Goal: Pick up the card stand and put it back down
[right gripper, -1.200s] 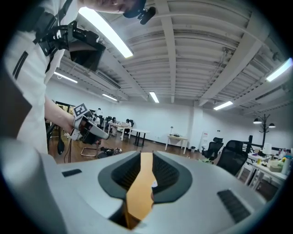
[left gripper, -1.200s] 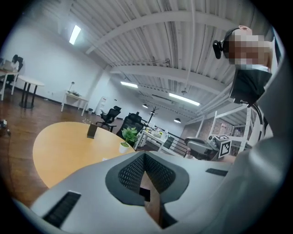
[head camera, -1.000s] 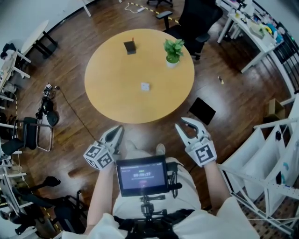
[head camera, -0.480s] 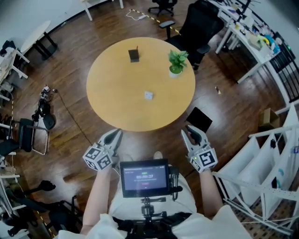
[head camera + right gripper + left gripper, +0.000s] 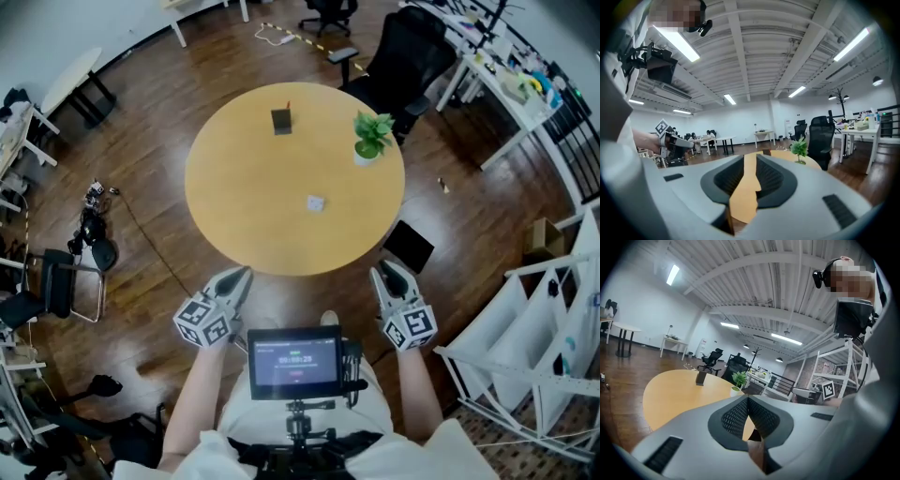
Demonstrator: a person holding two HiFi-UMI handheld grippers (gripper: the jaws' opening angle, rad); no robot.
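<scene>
Being brought nearer the round table [image 5: 253, 187] than a second ago, the left gripper [image 5: 242, 273], jaws together, and the right gripper [image 5: 382, 267], jaws slightly apart and empty, are being held short of the card stand [image 5: 281, 120], standing untouched at the far side, so the pickup is only being approached

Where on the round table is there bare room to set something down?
The left half of the table is bare, also the near edge before the small white object. Crowded: far side, with card stand and potted plant.

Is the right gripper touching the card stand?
Apart. Head view: right gripper hangs off the near edge of the table; card stand stands on the far side.
</scene>
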